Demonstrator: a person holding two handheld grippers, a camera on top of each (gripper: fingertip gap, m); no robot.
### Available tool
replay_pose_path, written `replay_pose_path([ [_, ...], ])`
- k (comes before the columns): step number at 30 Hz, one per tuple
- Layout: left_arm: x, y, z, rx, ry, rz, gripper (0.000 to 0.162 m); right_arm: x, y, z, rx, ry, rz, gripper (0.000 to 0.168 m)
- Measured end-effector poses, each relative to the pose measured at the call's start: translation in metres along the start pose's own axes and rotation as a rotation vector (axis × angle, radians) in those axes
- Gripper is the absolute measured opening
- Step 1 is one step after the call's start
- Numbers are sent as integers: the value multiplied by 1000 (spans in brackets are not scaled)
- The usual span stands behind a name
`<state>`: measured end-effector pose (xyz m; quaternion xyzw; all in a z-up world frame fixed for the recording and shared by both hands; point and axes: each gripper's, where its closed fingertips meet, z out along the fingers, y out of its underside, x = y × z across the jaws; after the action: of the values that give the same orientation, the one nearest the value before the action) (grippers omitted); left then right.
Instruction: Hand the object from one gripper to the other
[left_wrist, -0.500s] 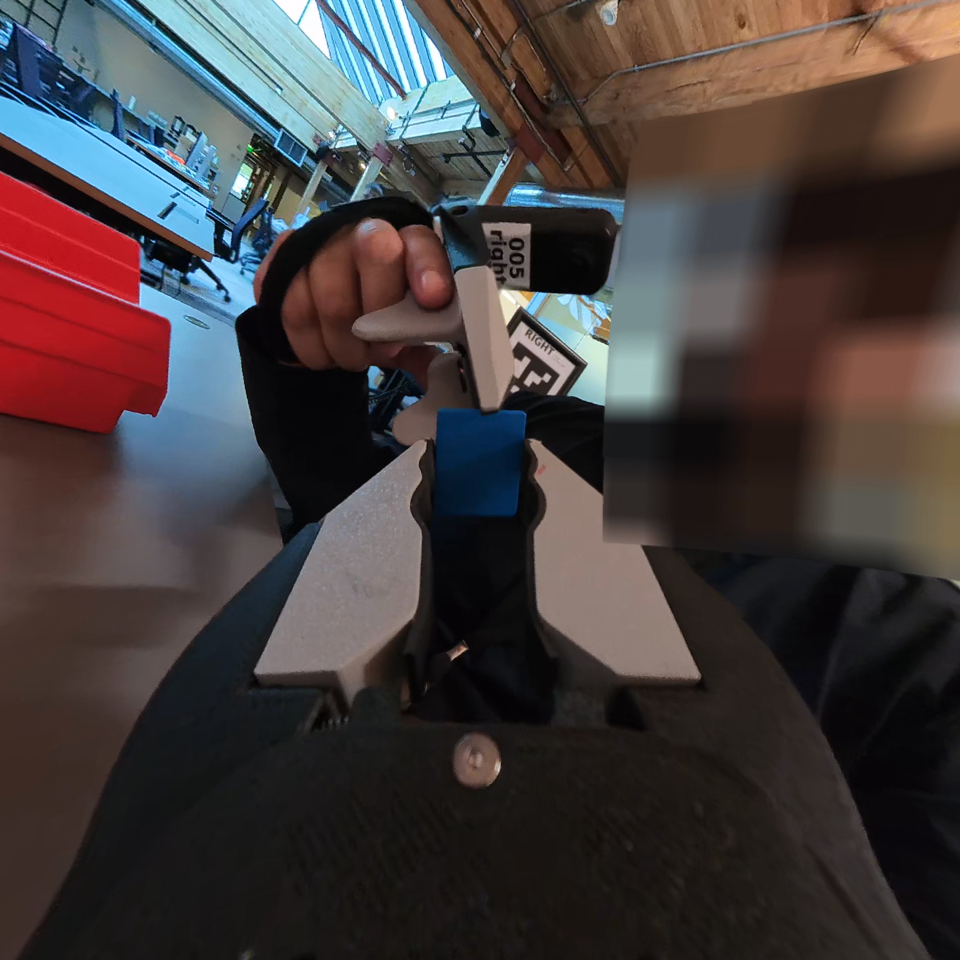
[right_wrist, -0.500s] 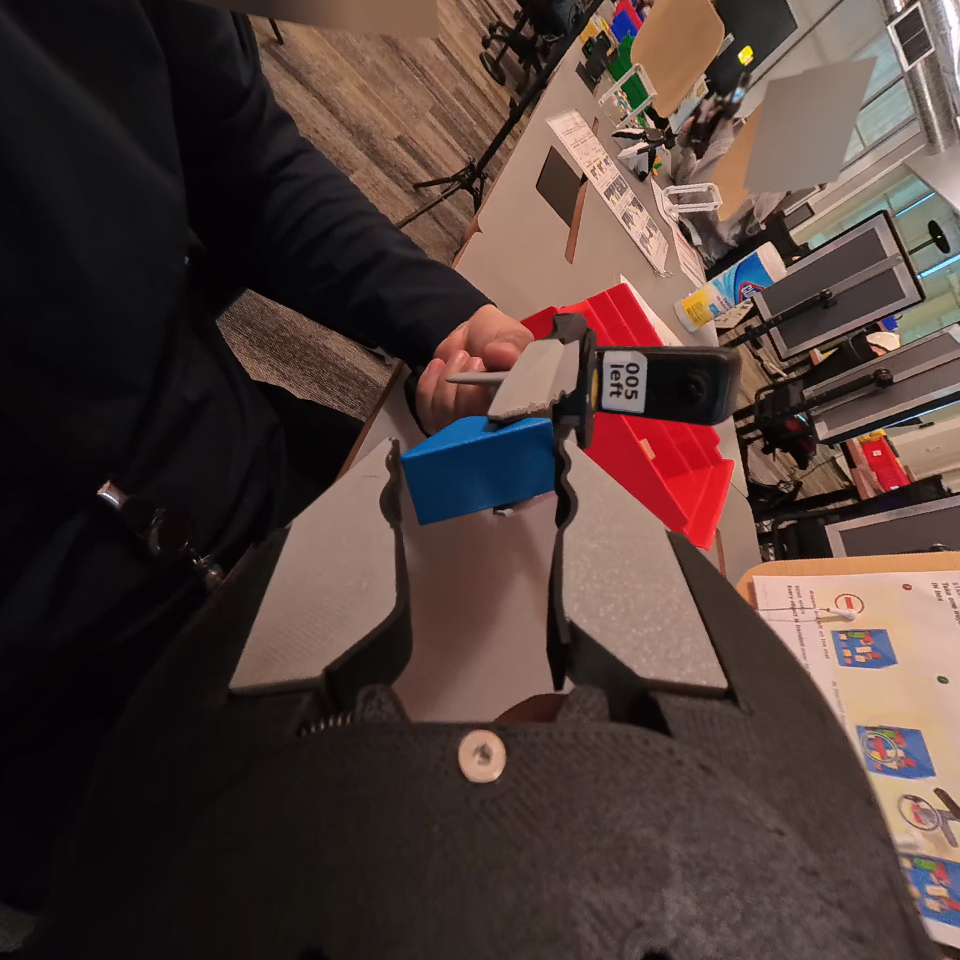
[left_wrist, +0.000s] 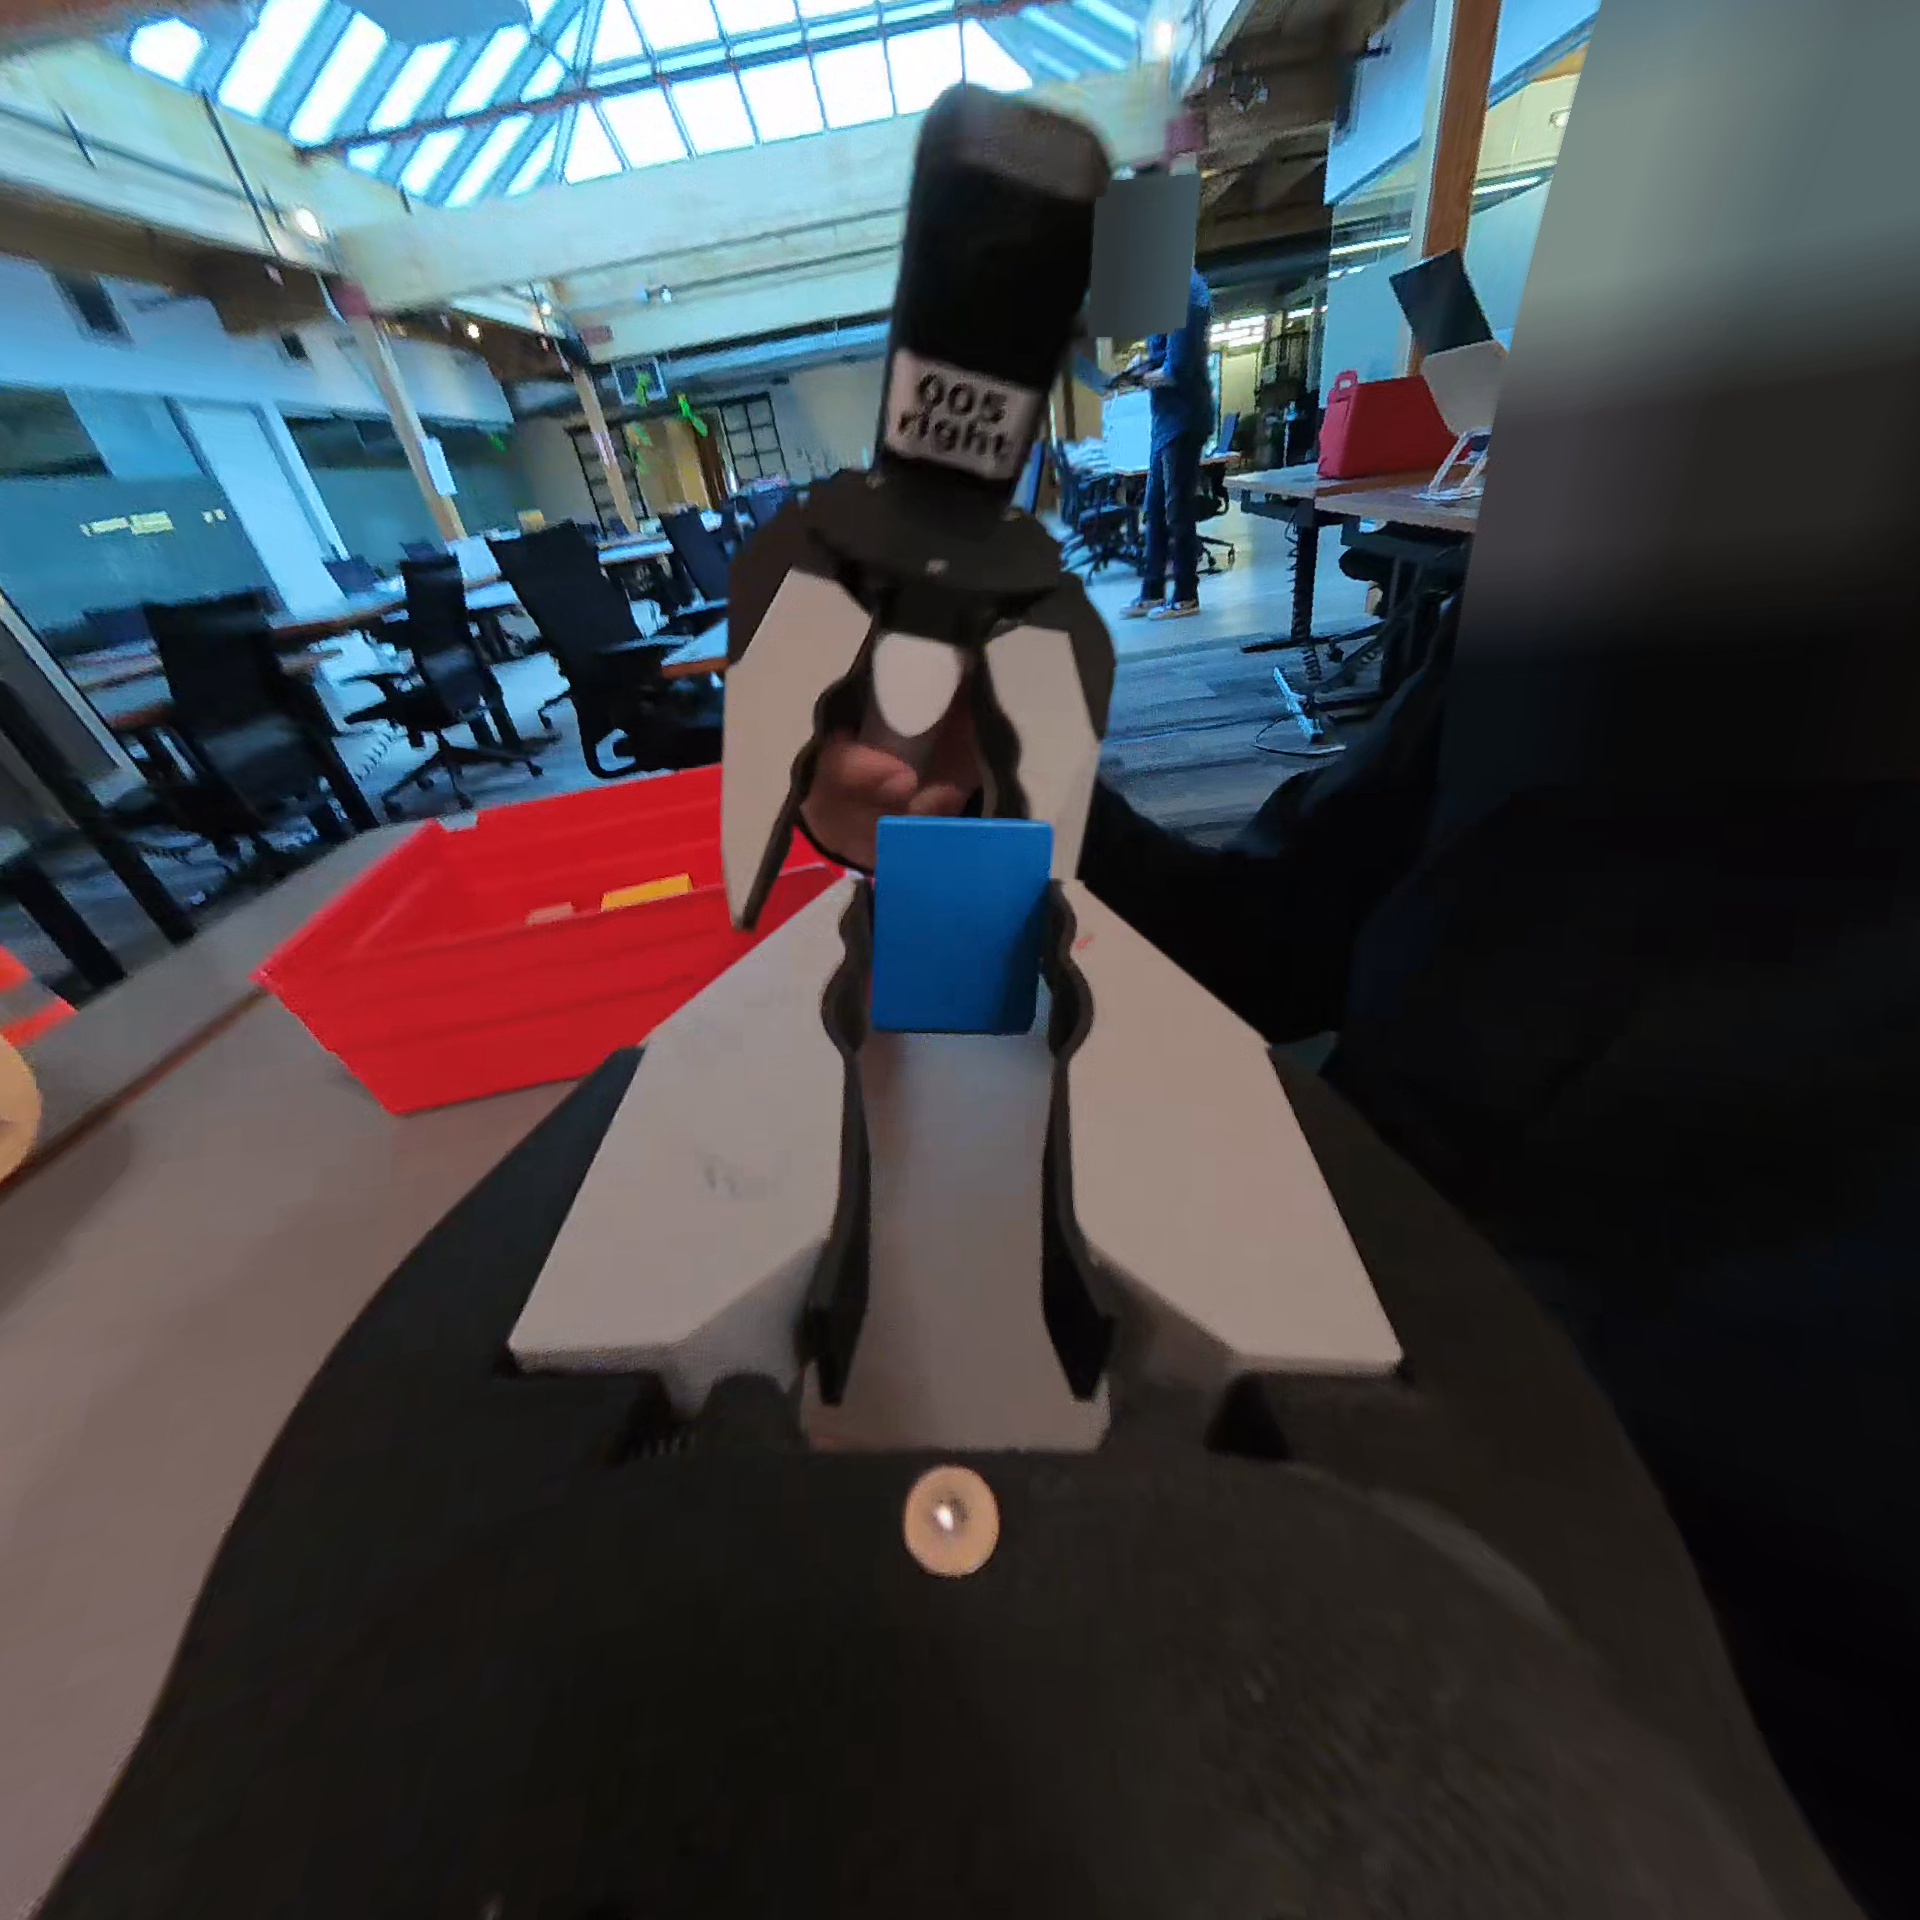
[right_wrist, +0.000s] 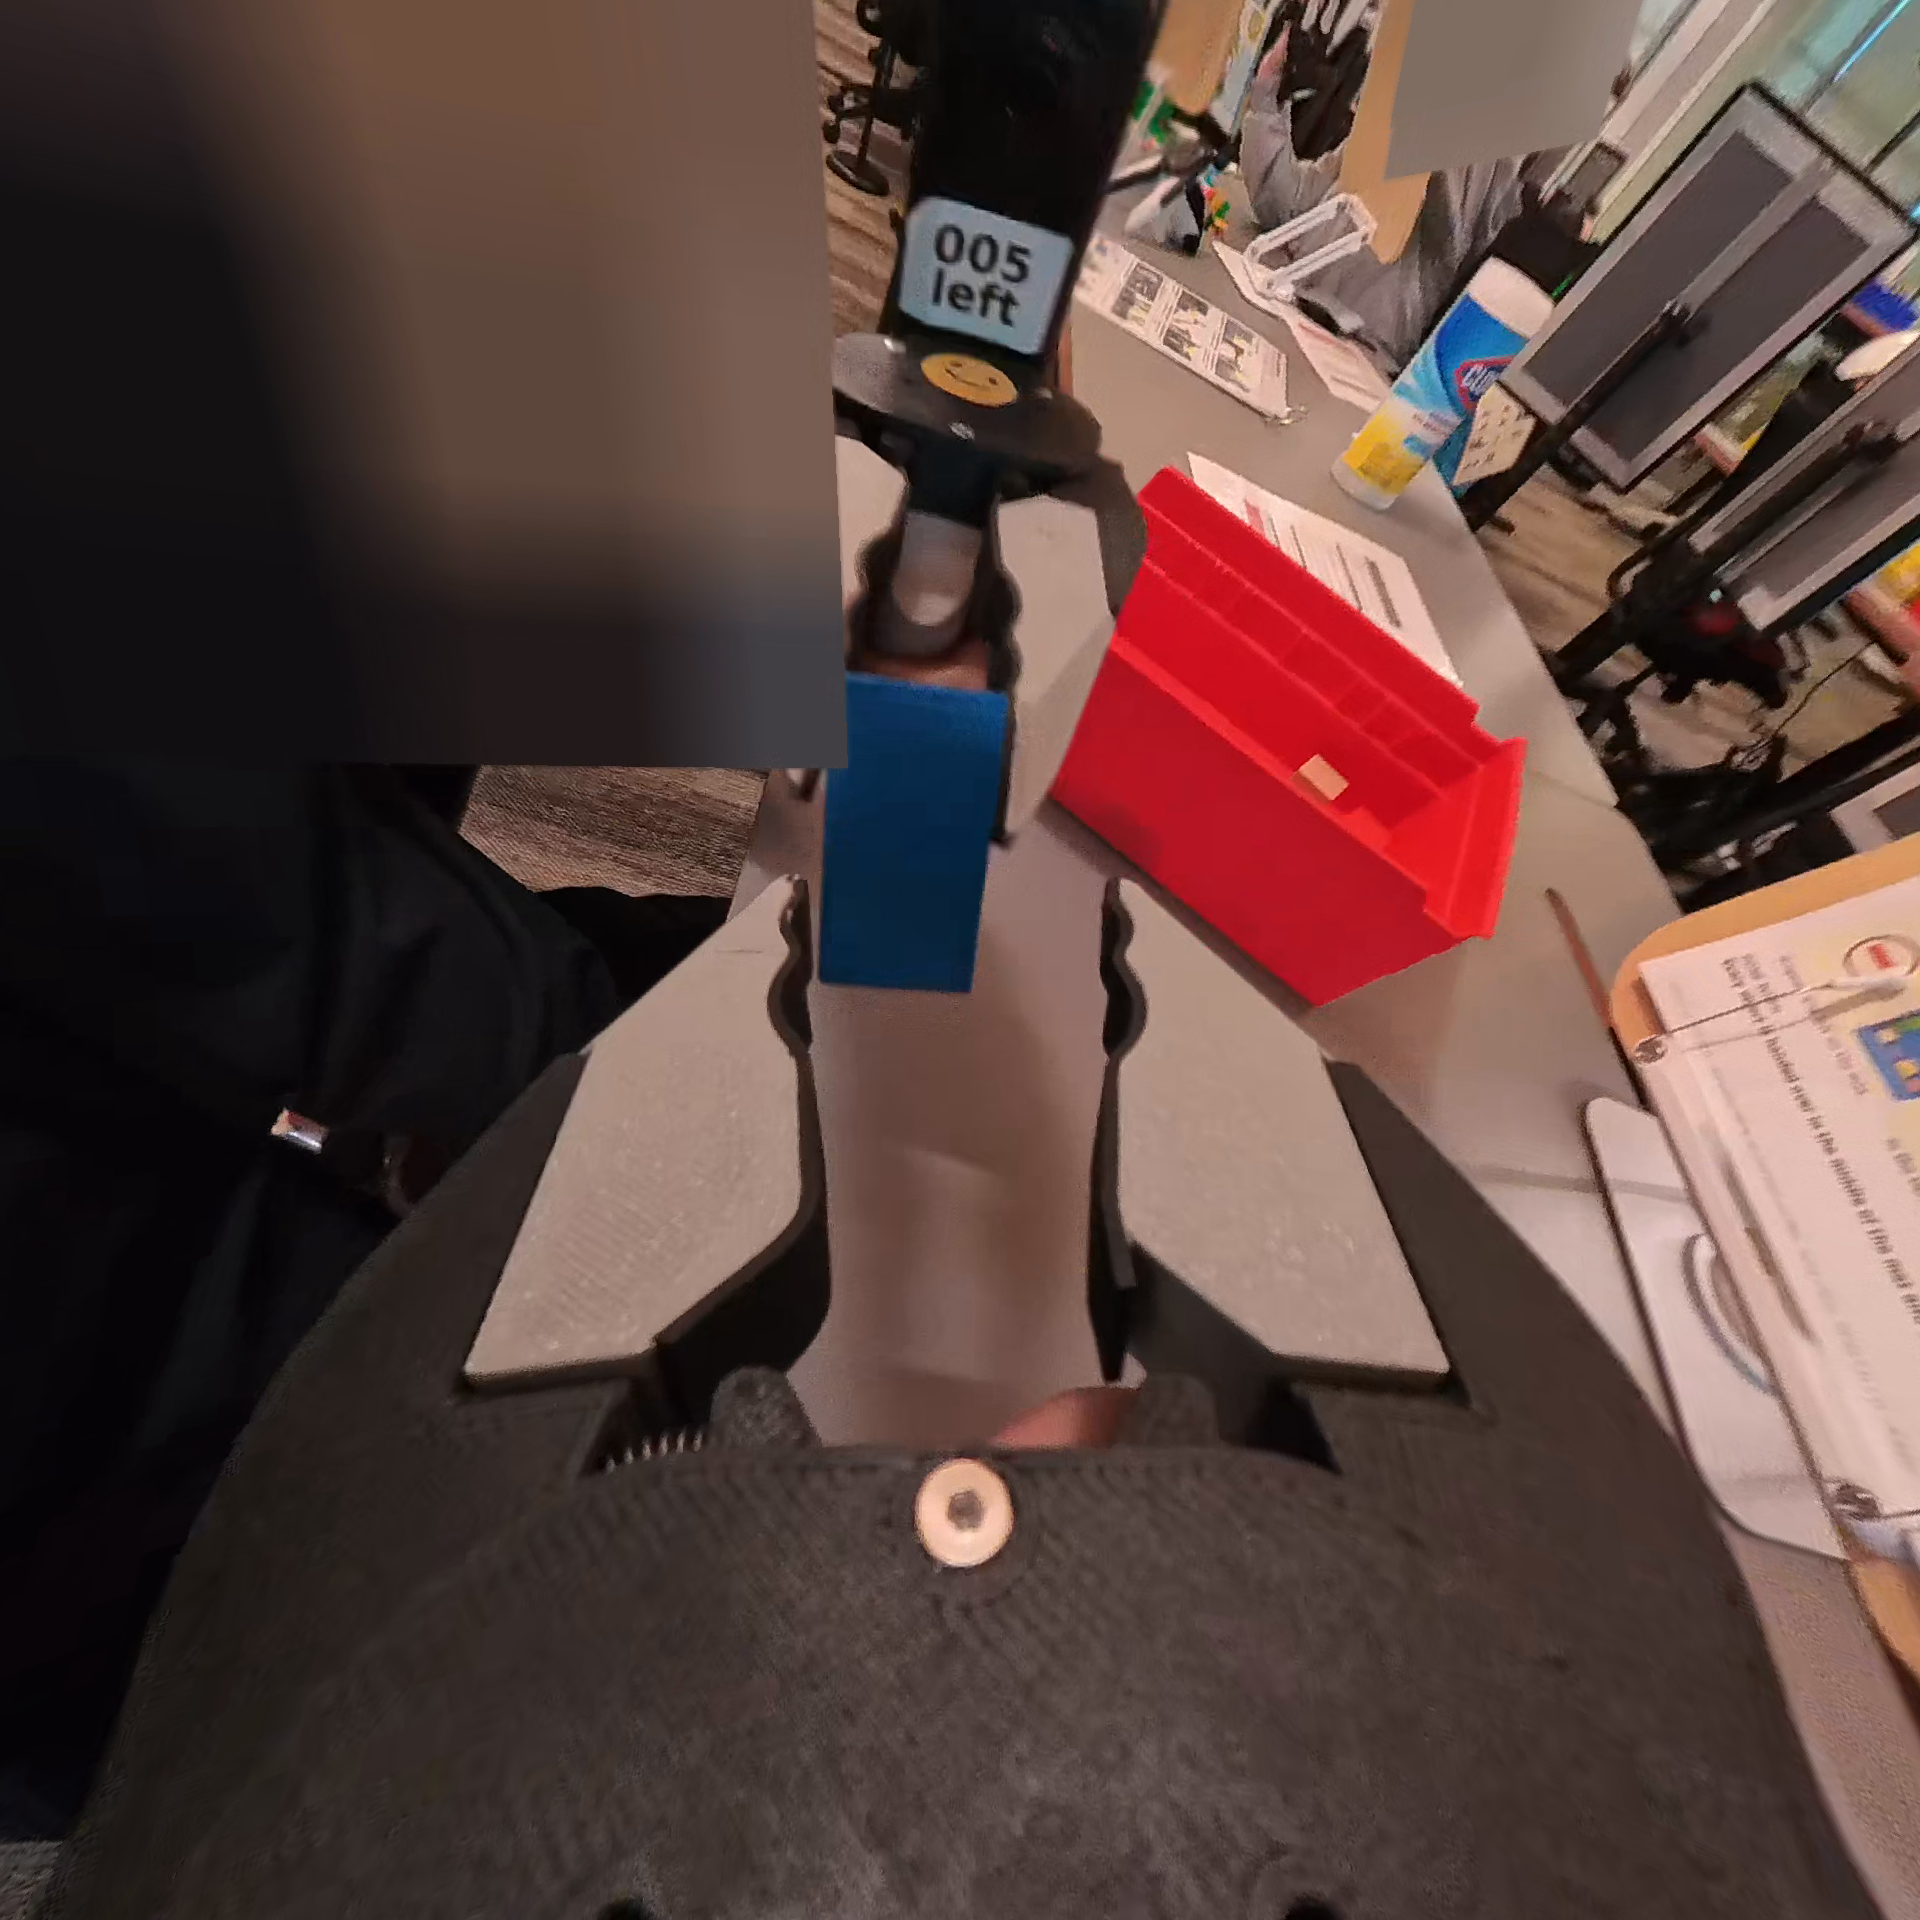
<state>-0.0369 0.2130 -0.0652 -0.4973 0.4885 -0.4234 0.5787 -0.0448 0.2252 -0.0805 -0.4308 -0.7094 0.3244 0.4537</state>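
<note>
Both tongs meet: left tongs (left_wrist: 956, 925) clench the blue block (left_wrist: 958, 925); right tongs (right_wrist: 956, 935) gape around it.

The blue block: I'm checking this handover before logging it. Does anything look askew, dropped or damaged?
Nothing stands out. The blue block sits squarely clamped in the left tool, with no visible damage. The right tool is open with the block's free end between its fingers, seemingly not touching. The red bin rests upright on the table.
</note>
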Motion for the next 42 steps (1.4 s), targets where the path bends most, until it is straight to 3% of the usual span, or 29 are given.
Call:
replay_pose_path([
  [6, 1, -9, -8, 38, -4, 29, 31, -4, -9, -2, 74, -90, 91, 35],
  [13, -3, -7, -4, 22, -49, 64, 31, -4, -9, 5, 71, -111, 137, 30],
  [25, -17, -21, -2, 185, -157, 50, 31, 13, -20, 2, 195, -106, 252, 33],
  [42, -18, -29, -5, 271, -169, 28, 30, 16, -29, 3, 310, -145, 279, 33],
])
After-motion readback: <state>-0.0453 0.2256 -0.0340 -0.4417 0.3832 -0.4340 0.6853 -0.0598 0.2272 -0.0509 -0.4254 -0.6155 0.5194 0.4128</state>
